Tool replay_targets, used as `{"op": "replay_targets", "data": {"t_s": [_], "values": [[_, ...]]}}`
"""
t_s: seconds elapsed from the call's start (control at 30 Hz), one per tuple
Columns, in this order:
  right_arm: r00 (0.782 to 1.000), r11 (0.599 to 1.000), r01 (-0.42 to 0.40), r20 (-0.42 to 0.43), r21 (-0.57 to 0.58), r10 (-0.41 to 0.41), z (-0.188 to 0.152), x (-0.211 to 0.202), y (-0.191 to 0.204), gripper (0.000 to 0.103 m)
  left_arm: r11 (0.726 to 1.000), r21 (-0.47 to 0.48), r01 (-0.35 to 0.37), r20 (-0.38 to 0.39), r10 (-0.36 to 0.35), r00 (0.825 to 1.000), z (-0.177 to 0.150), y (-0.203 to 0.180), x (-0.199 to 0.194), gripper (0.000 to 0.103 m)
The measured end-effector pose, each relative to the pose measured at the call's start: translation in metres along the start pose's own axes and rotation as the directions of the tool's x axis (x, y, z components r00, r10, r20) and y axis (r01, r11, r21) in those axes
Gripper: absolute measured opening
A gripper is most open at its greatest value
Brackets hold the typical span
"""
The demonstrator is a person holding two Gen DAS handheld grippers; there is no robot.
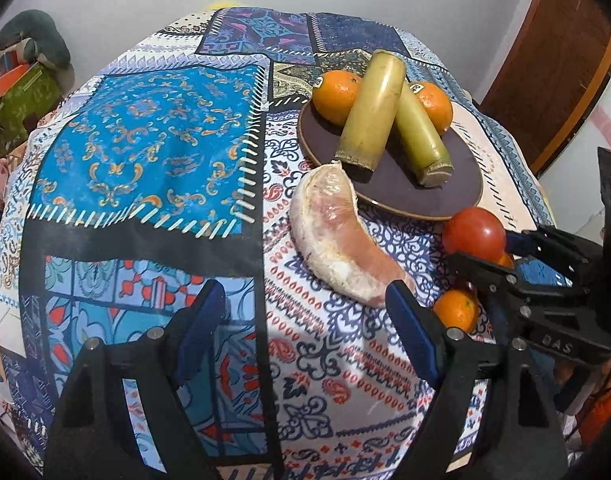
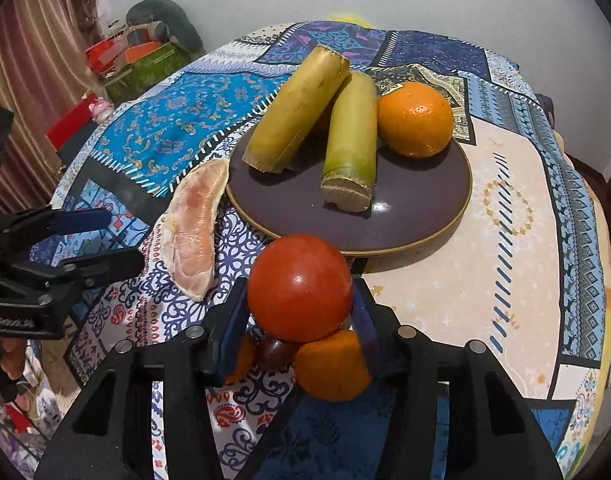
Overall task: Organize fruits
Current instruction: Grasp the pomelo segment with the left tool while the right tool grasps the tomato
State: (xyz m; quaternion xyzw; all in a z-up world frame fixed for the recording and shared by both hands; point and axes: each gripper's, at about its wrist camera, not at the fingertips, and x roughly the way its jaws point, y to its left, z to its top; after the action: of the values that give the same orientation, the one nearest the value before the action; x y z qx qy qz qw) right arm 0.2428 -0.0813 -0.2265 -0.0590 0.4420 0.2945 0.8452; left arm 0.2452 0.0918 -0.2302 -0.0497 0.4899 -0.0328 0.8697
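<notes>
A dark brown plate [image 2: 417, 216] holds two sugarcane pieces [image 2: 351, 140] and oranges [image 2: 415, 120]. My right gripper [image 2: 299, 306] is shut on a red tomato [image 2: 299, 286] just in front of the plate's near rim; it shows in the left wrist view [image 1: 475, 234] too. A small orange [image 2: 331, 366] and a dark fruit [image 2: 275, 354] lie under it. A peeled pomelo wedge [image 1: 337, 240] lies on the cloth left of the plate. My left gripper [image 1: 305, 312] is open and empty, its right fingertip beside the wedge's near end.
The table carries a patterned blue patchwork cloth [image 1: 145, 140]. Boxes and clutter [image 2: 137, 56] stand beyond the table's far left edge. A wooden door [image 1: 565, 60] is at the right.
</notes>
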Motion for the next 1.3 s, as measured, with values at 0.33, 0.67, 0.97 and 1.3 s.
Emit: {"op": "replay_targets", "data": {"t_s": [0.33, 0.67, 0.97, 1.3], "values": [[0.999, 0.999, -0.027, 0.045, 0.024, 0.026, 0.001, -0.024, -0.009, 0.045, 0.999, -0.019, 0.051, -0.056, -0.052, 0.997, 0.016, -0.018, 0.033, 0.083], [0.997, 0.996, -0.02, 0.076, 0.084, 0.014, -0.003, -0.038, -0.034, 0.045, 1.0, -0.027, 0.009, -0.032, -0.01, 0.999, 0.027, -0.03, 0.055, 0.077], [0.997, 0.995, -0.017, 0.083, 0.098, 0.009, -0.006, -0.044, -0.041, 0.045, 1.0, -0.012, -0.001, -0.02, 0.0, 1.0, 0.024, -0.017, 0.05, 0.053], [0.996, 0.995, 0.0, 0.09, 0.099, -0.009, -0.003, -0.046, -0.047, 0.045, 0.998, 0.063, -0.023, 0.043, 0.021, 0.999, 0.011, -0.033, 0.021, 0.048]]}}
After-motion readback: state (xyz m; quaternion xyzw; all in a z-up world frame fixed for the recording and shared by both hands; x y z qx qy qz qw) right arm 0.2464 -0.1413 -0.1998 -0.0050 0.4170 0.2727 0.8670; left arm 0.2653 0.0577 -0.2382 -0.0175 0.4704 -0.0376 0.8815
